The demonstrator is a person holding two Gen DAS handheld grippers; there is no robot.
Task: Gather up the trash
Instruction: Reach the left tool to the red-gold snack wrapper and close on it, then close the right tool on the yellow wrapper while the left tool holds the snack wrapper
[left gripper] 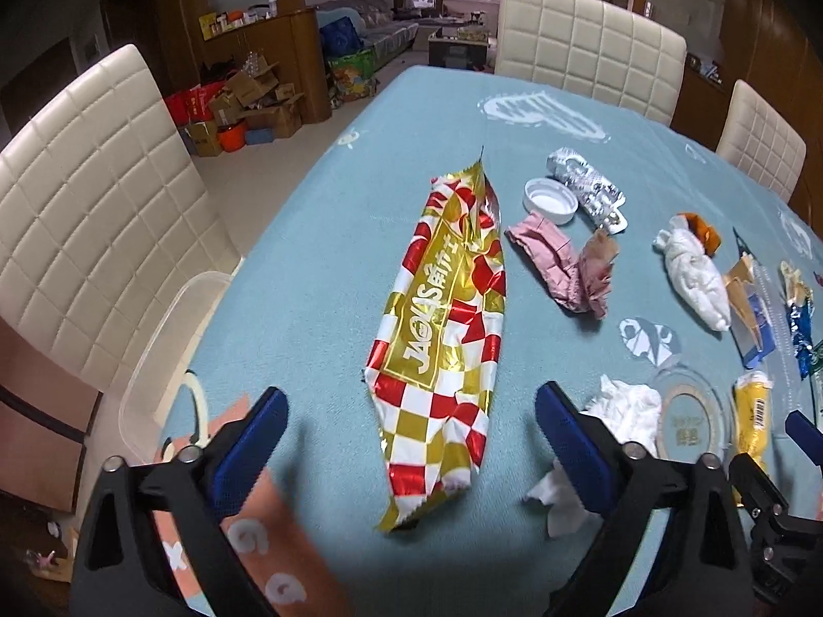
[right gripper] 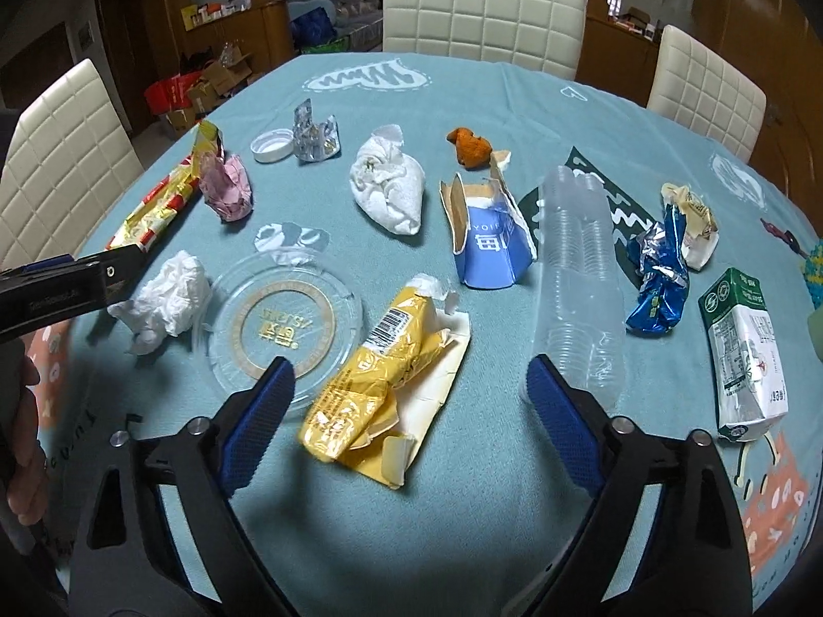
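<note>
Trash lies scattered on a blue tablecloth [left gripper: 319, 267]. A long red, gold and white checkered wrapper [left gripper: 442, 339] lies straight ahead of my open, empty left gripper [left gripper: 411, 427], its near end between the fingertips. My open, empty right gripper [right gripper: 411, 385] hovers over a crushed yellow carton [right gripper: 380, 375]. Around it lie a clear round lid [right gripper: 278, 329], a crumpled white tissue [right gripper: 170, 298], a torn blue paper cup [right gripper: 488, 247], a clear plastic cup stack [right gripper: 581, 277], a blue foil wrapper [right gripper: 658, 277] and a green-white milk carton [right gripper: 746, 355].
A clear plastic bin [left gripper: 164, 349] sits on the chair beside the table's left edge. Farther back lie a pink wrapper [right gripper: 226, 190], a white cap [right gripper: 271, 146], blister packs [right gripper: 314, 133], a white cloth wad [right gripper: 391, 185] and an orange peel [right gripper: 468, 146]. Cream chairs [right gripper: 483, 5] surround the table.
</note>
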